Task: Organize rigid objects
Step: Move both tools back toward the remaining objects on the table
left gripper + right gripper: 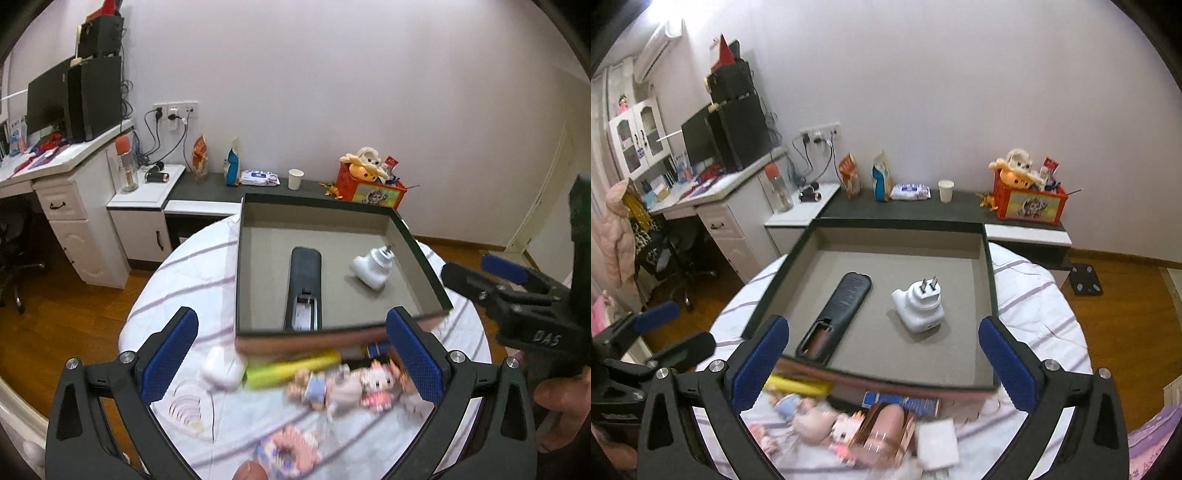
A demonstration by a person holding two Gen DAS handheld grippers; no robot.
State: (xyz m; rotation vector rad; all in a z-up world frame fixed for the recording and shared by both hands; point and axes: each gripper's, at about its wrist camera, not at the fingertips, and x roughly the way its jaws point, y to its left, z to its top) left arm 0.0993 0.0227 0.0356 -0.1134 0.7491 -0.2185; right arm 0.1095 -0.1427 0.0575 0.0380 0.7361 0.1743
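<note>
A dark open box sits on the round table and holds a black remote and a white plug adapter. In front of the box lie a yellow tube, a white earbud case, small dolls, a shiny rose-gold box and a blue packet. My left gripper is open above these items. My right gripper is open at the box's near edge, and also shows in the left view.
The table has a white striped cloth. Behind it a low dark shelf carries snack bags, wipes, a paper cup and a red toy crate. A white desk with a monitor stands at left. Wooden floor surrounds the table.
</note>
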